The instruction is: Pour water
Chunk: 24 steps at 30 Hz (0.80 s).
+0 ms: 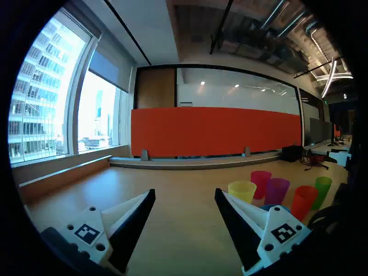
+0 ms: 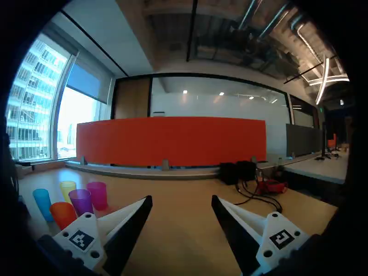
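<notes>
Left gripper (image 1: pixel 184 192): jaws wide apart, nothing between them, only bare table (image 1: pixel 184 244) below. Just past its right finger (image 1: pixel 239 221) stands the cluster of cups. The yellow cup (image 1: pixel 242 190) is nearest the fingertip, the pink cup (image 1: pixel 261 183) just behind it and the purple cup (image 1: pixel 277 190) beside that. Farther right come the orange cup (image 1: pixel 303 201) and the green cup (image 1: pixel 323 185). All are upright and packed close together. Beyond them a long orange screen (image 1: pixel 211 131) runs across the back of the table, with a bright window (image 1: pixel 50 106) off to the left.

Right gripper (image 2: pixel 181 198): jaws spread open too, gripping nothing, hovering over the same wood top. Here the cups sit off its left finger (image 2: pixel 124 225), low at the left edge. The blue cup (image 2: pixel 43 202) is outermost, and the orange one (image 2: pixel 62 214) is nearest the camera. The purple one (image 2: pixel 81 201) and pink one (image 2: pixel 97 194) stand side by side, with the yellow one (image 2: pixel 67 188) behind. Neither finger touches any cup. To the right, well apart from the cups, black bags (image 2: pixel 237 171) sit against the screen with cables (image 2: pixel 255 195) trailing over the table.
</notes>
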Tool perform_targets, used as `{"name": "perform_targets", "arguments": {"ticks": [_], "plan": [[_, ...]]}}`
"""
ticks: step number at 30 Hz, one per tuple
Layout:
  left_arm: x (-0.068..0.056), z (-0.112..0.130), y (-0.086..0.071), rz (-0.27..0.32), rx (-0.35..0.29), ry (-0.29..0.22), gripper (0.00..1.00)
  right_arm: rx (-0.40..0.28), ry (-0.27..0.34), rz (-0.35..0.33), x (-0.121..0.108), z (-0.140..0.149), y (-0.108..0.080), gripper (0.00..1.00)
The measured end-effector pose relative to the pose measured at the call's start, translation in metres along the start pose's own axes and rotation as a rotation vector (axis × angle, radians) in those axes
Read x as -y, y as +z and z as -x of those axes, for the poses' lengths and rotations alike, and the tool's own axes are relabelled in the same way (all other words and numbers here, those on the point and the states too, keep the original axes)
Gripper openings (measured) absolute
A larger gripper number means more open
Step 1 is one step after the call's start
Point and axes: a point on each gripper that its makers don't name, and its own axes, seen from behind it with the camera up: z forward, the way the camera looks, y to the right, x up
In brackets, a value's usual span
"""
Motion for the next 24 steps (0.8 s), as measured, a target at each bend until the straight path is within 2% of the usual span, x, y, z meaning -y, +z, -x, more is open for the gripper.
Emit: {"name": "perform_targets", "arguments": {"ticks": [24], "plan": [[-0.0007,0.0002,0.0000,0.000,0.000,0.000,0.96,0.013,-0.006,-0.001,-0.0008,0.0047,-0.0011,1.00]]}}
